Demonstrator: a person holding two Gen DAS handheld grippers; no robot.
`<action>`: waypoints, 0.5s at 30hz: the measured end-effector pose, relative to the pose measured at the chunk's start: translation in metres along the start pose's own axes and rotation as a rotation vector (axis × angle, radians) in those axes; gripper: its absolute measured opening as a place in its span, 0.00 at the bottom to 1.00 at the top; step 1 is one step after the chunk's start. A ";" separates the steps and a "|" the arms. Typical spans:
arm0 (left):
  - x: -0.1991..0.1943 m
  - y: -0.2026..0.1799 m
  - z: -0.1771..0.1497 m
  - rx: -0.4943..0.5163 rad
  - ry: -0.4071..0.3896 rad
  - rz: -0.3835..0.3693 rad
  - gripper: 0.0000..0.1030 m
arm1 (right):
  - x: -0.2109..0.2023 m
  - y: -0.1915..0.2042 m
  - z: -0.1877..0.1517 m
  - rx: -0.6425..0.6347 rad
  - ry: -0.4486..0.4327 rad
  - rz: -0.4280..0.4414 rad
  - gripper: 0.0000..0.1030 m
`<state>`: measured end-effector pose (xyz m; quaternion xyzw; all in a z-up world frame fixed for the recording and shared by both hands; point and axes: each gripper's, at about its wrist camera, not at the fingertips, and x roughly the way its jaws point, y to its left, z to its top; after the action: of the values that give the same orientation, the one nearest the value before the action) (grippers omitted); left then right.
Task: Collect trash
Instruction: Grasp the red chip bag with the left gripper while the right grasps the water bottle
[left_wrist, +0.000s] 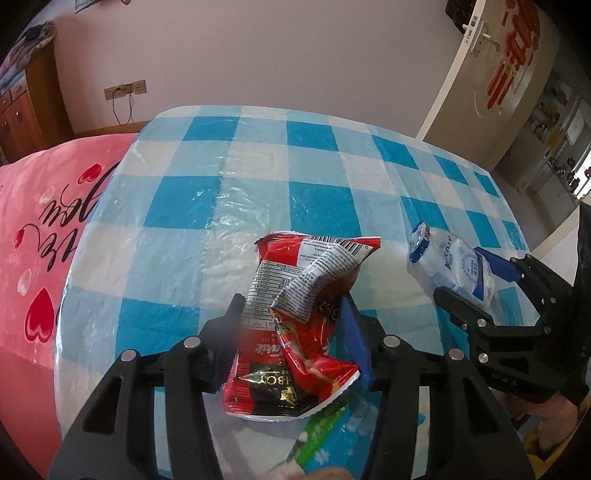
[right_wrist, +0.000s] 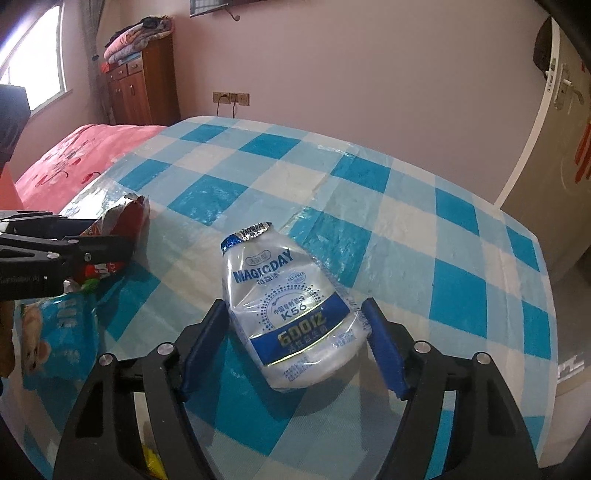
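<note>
In the left wrist view, the left tool (left_wrist: 291, 332) is seen from behind, its two fingers pressed against the sides of a crumpled red snack bag (left_wrist: 295, 325). The bag is pinched between the black finger on one side and the blue pad on the other, and its torn upper end stands up past the fingertips. Below the bag a green wrapper (left_wrist: 317, 439) is partly visible on the desk (left_wrist: 258, 177), which is covered with a blue-and-white checked cloth under clear plastic. To the right, the right tool (left_wrist: 476, 280) is seen from the side with a clear plastic bottle (left_wrist: 450, 262) lying between its fingers, the blue-rimmed neck pointing away from it. A pink blanket (left_wrist: 37, 240) with red hearts lies beside the desk on the left.

In the right wrist view, the right tool (right_wrist: 295, 339) is set around the bottle (right_wrist: 288, 310), which lies on the desk (right_wrist: 443, 236) with its foil-topped neck pointing away. The left pad touches the bottle's side; at the right pad the gap is too slight to judge, so a firm pinch cannot be told. At the left edge the left tool (right_wrist: 110, 243) is seen pinching the red snack bag (right_wrist: 122, 225). A blue packet (right_wrist: 55, 339) lies on the desk below it.
</note>
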<state>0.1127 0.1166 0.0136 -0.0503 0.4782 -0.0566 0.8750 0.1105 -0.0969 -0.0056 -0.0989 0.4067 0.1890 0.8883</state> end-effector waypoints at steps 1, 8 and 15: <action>-0.002 0.001 -0.001 -0.002 -0.002 -0.002 0.50 | -0.002 0.000 -0.001 0.004 -0.003 0.000 0.71; -0.015 0.008 -0.010 -0.026 -0.024 -0.024 0.48 | -0.025 0.006 -0.010 0.041 -0.050 0.006 0.71; -0.037 0.014 -0.020 -0.038 -0.053 -0.048 0.47 | -0.059 0.012 -0.014 0.072 -0.105 -0.004 0.71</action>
<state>0.0769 0.1351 0.0321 -0.0798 0.4546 -0.0669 0.8846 0.0612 -0.1056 0.0300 -0.0575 0.3658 0.1776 0.9118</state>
